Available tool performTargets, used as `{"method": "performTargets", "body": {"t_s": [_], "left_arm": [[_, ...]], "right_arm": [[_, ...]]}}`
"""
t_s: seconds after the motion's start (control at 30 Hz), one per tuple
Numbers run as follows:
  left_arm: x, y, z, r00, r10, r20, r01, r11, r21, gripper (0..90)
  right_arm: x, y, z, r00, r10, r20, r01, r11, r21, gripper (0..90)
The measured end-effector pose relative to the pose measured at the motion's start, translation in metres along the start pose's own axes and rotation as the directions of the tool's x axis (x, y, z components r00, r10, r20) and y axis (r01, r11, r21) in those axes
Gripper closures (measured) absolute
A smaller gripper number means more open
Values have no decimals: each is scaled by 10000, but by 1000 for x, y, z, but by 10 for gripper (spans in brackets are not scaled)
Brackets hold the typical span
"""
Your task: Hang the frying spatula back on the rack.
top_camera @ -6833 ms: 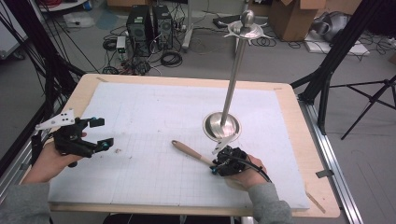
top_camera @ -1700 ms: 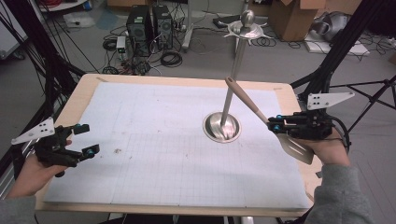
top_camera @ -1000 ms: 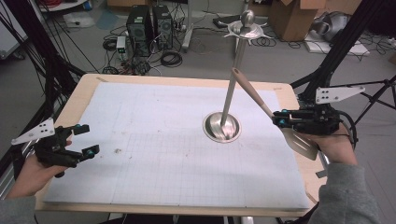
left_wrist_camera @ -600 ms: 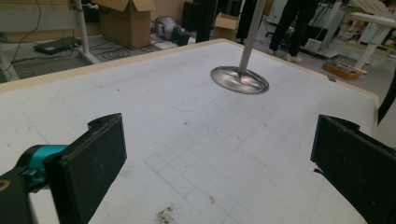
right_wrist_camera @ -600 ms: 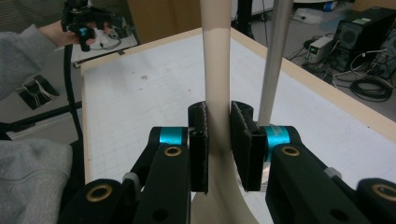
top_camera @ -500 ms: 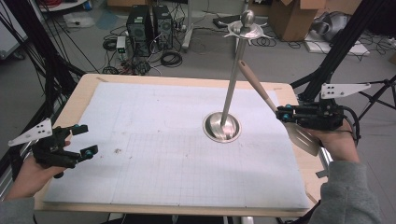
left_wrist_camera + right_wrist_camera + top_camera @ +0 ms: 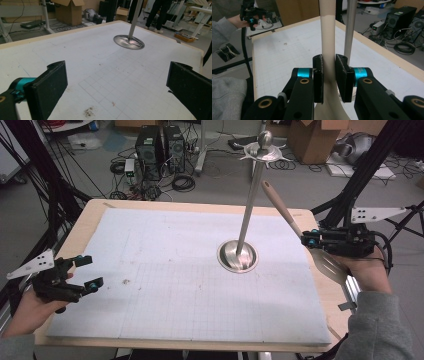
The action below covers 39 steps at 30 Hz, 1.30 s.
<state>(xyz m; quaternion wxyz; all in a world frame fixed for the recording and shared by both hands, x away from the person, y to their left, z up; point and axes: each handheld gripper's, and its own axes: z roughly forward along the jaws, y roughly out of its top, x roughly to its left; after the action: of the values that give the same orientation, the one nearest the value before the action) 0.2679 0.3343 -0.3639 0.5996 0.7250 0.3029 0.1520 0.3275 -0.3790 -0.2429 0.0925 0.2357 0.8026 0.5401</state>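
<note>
Lifted since before off the mat and carried right of the stand (image 7: 246, 222): spatula (image 7: 305, 237), stiff, light, clenched mid-handle by right gripper (image 7: 314, 241), blade hanging; left gripper (image 7: 84, 272) released, well left.

I see the spatula (image 7: 300, 232) off the table at the right edge, wooden handle slanting up toward the steel stand's (image 7: 248, 210) pole, metal blade low. Whether handle touches pole, I can't quite tell.
</note>
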Motion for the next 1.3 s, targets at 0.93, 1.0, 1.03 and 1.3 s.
{"method": "performTargets", "body": {"t_s": [0.93, 1.0, 1.03, 1.3], "left_arm": [[-1, -4, -12, 9996, 1, -273, 0, 10000, 24, 39], [-1, -5, -12, 9996, -2, -278, 3, 10000, 54, 39], [-1, -5, -12, 9996, -5, -279, 7, 10000, 55, 39], [-1, -6, -14, 9995, -22, -323, 24, 10000, 46, 39]], "right_arm": [[-7, 2, -23, 9988, 6, 495, 9, 9995, -317, 780], [-7, 3, -23, 9988, 27, 492, -11, 9995, -311, 780], [-7, 3, -23, 9986, 26, 522, -11, 9996, -299, 780], [-6, 8, -26, 9982, -48, 604, 67, 9995, -312, 780]]}}
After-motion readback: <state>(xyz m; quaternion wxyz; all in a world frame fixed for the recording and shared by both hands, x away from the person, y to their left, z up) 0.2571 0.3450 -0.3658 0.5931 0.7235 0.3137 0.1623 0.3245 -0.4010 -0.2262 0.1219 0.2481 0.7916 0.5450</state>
